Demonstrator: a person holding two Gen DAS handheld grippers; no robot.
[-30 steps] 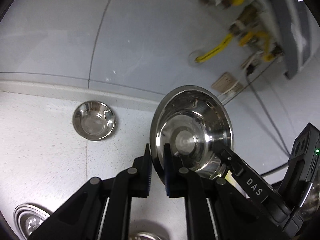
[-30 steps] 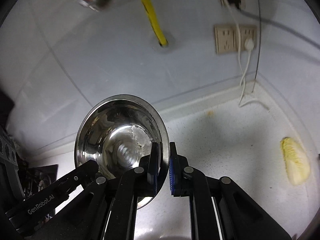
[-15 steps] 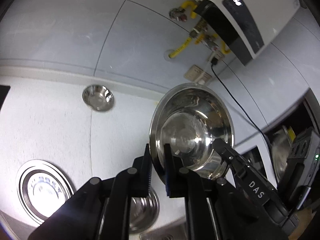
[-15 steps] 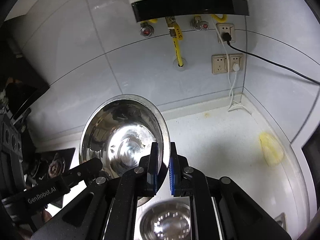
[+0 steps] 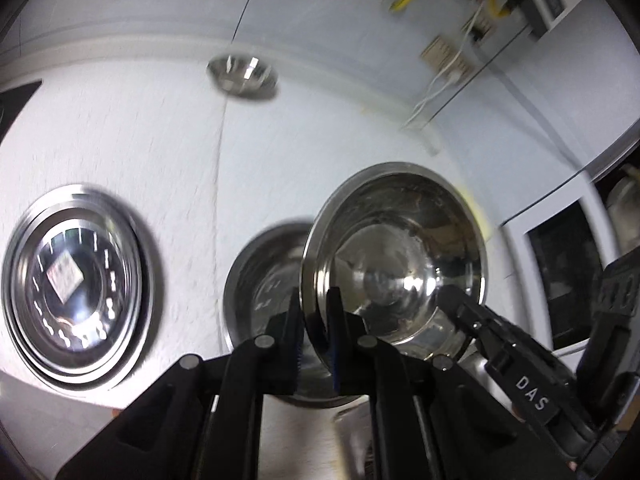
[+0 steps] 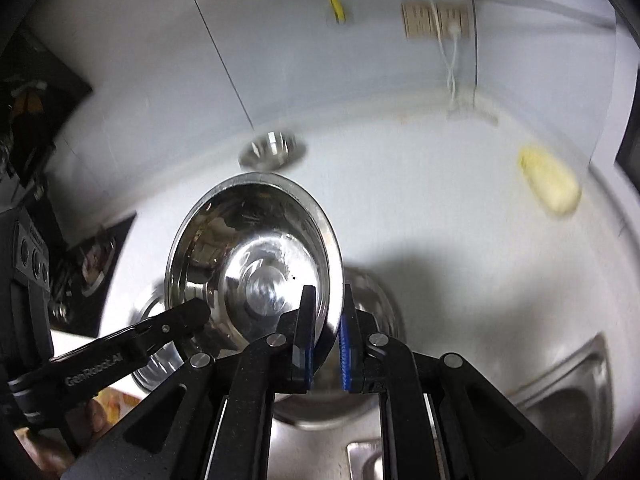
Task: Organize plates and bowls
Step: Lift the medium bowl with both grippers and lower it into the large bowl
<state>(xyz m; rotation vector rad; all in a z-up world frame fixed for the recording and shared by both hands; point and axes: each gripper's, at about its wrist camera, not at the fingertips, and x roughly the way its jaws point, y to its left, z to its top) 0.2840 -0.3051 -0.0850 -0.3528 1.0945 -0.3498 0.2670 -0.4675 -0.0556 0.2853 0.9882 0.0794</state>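
In the left wrist view the left tool (image 5: pixel 314 330) pinches the rim of a steel bowl (image 5: pixel 394 256) tilted in the air over a second bowl (image 5: pixel 260 284) on the white surface (image 5: pixel 120 128), with a plate (image 5: pixel 76 306) to the left and a small bowl (image 5: pixel 242 74) by the wall. In the right wrist view the right tool (image 6: pixel 326 330) pinches the same bowl's (image 6: pixel 256 248) opposite rim above the second bowl (image 6: pixel 372 300), the small bowl (image 6: pixel 274 148) behind it, a yellow lump (image 6: pixel 550 186) far right
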